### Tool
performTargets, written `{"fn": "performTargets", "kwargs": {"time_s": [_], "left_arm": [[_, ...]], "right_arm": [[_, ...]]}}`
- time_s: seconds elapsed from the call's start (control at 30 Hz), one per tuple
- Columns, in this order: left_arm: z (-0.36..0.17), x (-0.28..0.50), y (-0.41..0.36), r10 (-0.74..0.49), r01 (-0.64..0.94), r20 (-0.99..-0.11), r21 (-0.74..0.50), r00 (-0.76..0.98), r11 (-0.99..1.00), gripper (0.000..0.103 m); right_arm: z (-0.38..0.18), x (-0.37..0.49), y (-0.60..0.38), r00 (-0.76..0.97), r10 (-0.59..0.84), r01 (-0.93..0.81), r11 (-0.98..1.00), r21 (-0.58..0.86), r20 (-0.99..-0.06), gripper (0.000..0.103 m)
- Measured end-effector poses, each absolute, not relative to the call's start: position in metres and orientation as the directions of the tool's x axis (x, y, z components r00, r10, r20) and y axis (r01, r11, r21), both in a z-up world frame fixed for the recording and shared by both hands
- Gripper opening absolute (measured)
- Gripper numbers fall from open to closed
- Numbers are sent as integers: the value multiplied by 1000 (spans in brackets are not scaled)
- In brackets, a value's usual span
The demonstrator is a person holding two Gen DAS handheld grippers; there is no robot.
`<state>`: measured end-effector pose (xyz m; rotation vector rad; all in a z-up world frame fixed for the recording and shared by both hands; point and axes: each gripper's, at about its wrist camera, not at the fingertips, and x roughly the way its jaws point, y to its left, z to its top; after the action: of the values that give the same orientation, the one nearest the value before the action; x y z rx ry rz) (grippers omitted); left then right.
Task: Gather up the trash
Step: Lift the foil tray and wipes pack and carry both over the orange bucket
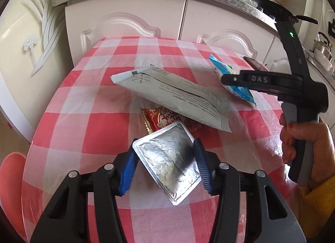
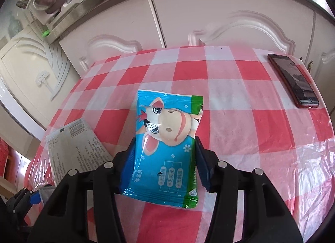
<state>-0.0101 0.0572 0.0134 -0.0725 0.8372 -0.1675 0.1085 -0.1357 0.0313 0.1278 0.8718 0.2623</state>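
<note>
Both grippers are loaded. The left gripper (image 1: 165, 167) clamps a foil pack (image 1: 167, 161) by its edges, tilted above the table (image 1: 88, 100). The right gripper (image 2: 164, 165) pinches a blue wipes packet (image 2: 167, 144) between its pads, lifted over the checked cloth; from the left camera that packet (image 1: 232, 79) hangs past the far right of the pile.

So two pieces are in hand, but I'd call neither collected: no bin or bag shows in either view. Left on the table are a white pouch (image 1: 173, 100) and, under it, a red wrapper (image 1: 165, 117), partly hidden.

The phone (image 2: 293, 79) lies near the far right edge, well apart from the trash and best left alone. The middle and right of the cloth are open. The near left edge curves off close beside the pouch (image 2: 77, 148), and cupboards (image 2: 125, 22) stand behind the table, so room to swing looks better towards the person.
</note>
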Motion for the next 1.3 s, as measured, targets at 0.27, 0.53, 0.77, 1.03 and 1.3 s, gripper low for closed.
{"fn": "performTargets", "kwargs": {"time_s": [0.27, 0.53, 0.77, 1.03, 1.3], "left_arm": [[18, -15, 62, -188, 115, -716, -150, 672, 982, 43], [24, -27, 63, -212, 150, -696, -150, 685, 977, 33], [29, -36, 76, -254, 144, -667, -216, 700, 966, 22], [33, -47, 87, -272, 137, -648, -251, 712, 958, 16], [36, -63, 108, -271, 118, -631, -274, 727, 955, 13]], "right_arm": [[34, 76, -147, 634, 312, -164, 949, 271, -708, 53], [37, 46, -143, 643, 348, -190, 935, 298, -682, 53], [48, 29, -141, 662, 374, -213, 925, 315, -650, 53], [60, 7, -133, 673, 386, -243, 921, 305, -630, 53], [65, -15, -110, 660, 417, -303, 909, 287, -625, 53]]}}
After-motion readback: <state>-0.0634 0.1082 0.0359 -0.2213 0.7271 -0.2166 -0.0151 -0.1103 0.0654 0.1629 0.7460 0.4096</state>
